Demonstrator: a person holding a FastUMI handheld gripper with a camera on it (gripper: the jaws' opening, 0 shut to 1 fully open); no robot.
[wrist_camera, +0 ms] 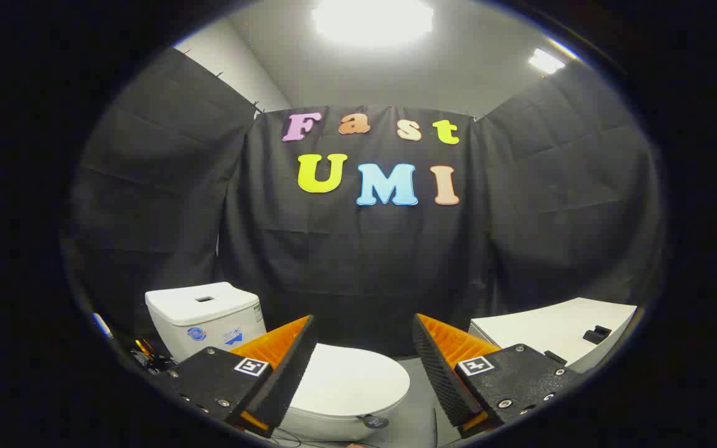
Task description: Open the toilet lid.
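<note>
One toilet (333,386), lid (349,379) down, one gripper (365,330) above, jaws spread, holding nothing.

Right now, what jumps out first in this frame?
The white toilet with its lid down, sitting just ahead of and partly between the open tool fingers. Its tank stands beyond the left finger, a white counter beyond the right one, and a bright ceiling light glares overhead.

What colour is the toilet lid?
White, plain, no pattern. The lid shows best in the gripper view, between and just beyond the open tool.
</note>
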